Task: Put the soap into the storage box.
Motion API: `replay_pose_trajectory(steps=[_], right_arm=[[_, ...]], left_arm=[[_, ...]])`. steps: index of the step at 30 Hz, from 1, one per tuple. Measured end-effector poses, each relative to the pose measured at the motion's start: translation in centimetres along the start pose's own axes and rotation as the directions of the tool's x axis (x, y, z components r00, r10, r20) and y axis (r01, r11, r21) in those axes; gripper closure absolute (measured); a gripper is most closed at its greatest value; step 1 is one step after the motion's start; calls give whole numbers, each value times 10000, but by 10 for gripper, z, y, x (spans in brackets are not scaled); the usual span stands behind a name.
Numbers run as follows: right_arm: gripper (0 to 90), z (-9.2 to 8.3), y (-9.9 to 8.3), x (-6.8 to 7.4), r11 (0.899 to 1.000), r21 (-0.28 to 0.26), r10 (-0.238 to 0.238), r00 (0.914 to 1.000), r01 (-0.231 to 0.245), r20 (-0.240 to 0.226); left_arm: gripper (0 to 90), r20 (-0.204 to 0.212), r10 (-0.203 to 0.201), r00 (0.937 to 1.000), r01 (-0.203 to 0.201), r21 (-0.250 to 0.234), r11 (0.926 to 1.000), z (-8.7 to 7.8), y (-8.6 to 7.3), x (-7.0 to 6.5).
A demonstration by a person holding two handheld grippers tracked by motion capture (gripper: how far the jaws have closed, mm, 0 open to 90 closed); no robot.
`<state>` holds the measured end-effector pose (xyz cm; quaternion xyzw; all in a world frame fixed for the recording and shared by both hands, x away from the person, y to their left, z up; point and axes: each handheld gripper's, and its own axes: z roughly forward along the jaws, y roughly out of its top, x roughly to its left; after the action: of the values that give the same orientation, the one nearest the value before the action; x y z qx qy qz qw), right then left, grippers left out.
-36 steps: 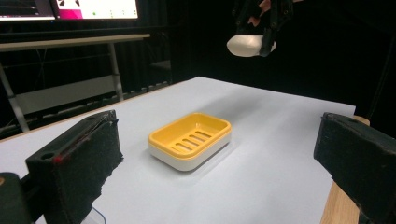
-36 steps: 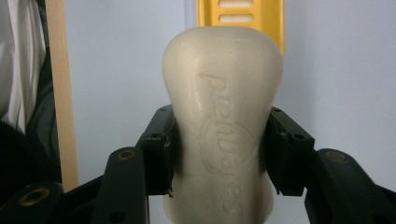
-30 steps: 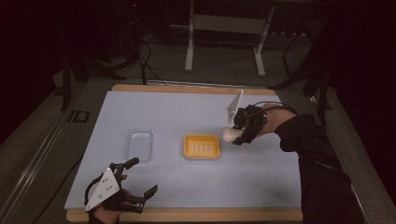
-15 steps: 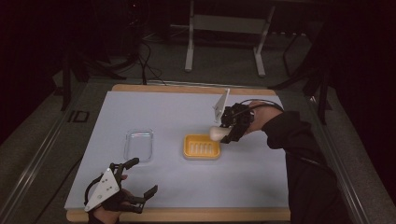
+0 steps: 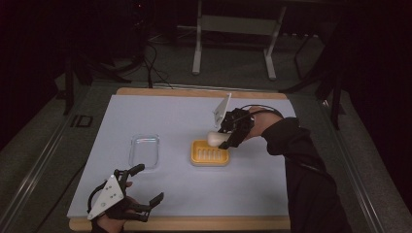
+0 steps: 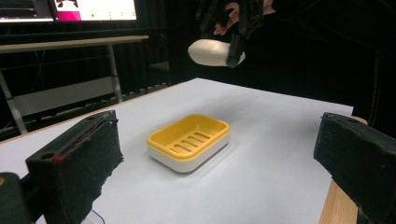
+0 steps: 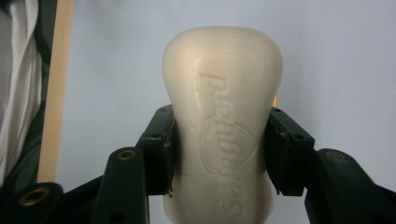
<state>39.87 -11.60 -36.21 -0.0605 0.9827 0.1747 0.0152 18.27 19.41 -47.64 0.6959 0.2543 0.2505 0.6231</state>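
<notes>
Soap bar (image 7: 222, 121) over yellow dish (image 5: 210, 153), clamped in right gripper (image 5: 227, 138).
Left gripper (image 5: 145, 187) idle, jaws wide, near table edge. Risk: slick bar, pinched at its waist, may slip and miss the dish.

- In the right gripper view, the near end of the soap bar (image 7: 223, 126) is cut off by the bottom edge, and its embossed lettering cannot be read with certainty.
- The yellow soap dish (image 7: 276, 101) is almost wholly hidden behind the soap bar there; a sliver is seen beside it.
- In the left gripper view, the right gripper (image 6: 233, 35) above the soap dish is cut off by the top edge.
</notes>
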Motion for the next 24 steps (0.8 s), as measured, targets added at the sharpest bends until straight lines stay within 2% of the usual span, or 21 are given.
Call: replay_pose_trajectory(steps=[3,11,12,19,24], right_arm=[[497,7,0,-2,10000,-8,6,10000,-6,10],[497,32,-4,-6,9978,-658,-70,9999,64,-99],[497,36,-4,-6,9978,-659,57,9999,-66,-149],[497,61,-9,-11,9986,-523,18,9998,-28,-199],[497,72,-16,-15,9970,-765,71,9996,-92,-272]], left_arm=[[9,-16,10,10000,-10,-15,10000,0,0,0],[9,49,-10,10000,10,-15,10000,0,0,0],[9,39,-5,10000,5,-13,10000,0,0,0],[9,91,-23,10000,23,-34,10000,0,1,0],[9,105,-40,9999,40,-35,10000,0,1,1]])
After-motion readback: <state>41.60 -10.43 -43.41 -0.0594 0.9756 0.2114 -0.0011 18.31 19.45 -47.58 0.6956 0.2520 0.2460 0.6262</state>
